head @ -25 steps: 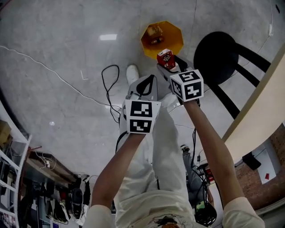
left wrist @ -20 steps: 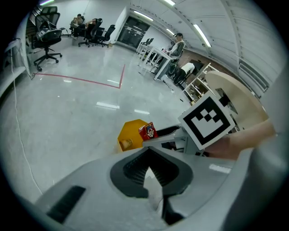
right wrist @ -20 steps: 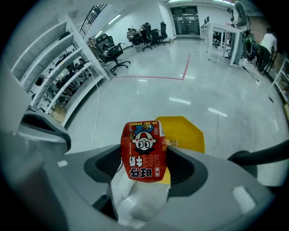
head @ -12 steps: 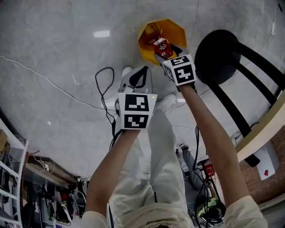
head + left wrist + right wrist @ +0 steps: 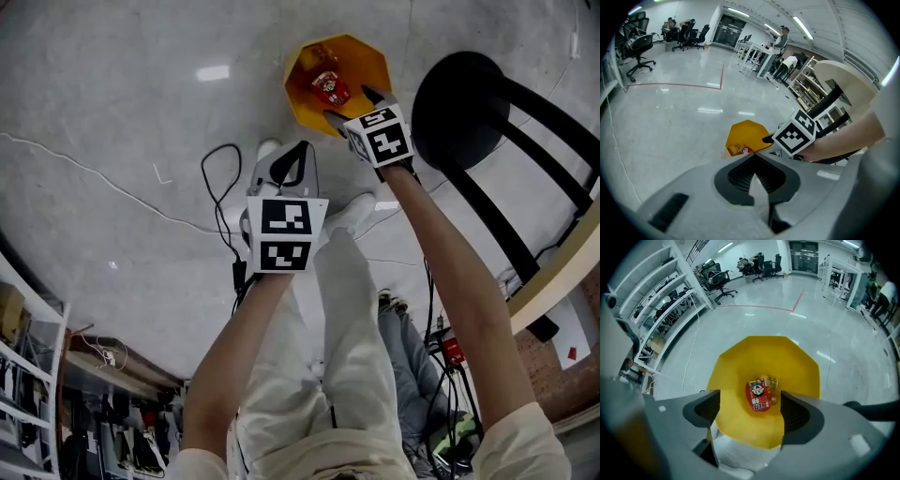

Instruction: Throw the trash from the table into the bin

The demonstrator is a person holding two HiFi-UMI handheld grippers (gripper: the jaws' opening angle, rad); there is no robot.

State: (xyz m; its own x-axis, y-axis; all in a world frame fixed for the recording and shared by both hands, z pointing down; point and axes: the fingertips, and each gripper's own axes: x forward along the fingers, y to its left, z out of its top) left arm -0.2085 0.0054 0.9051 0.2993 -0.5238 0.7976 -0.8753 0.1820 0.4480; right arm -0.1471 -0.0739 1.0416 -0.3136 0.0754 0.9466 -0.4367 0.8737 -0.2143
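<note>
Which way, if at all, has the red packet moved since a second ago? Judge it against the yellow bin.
Yes. From the right gripper, short of the yellow bin, the red packet has dropped inside it; the jaws have just opened, empty.

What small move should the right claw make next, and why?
Probably lift the right claw up, away from the yellow bin: its jaws have just opened wide, they grip nothing, and the red packet already lies inside the bin.
</note>
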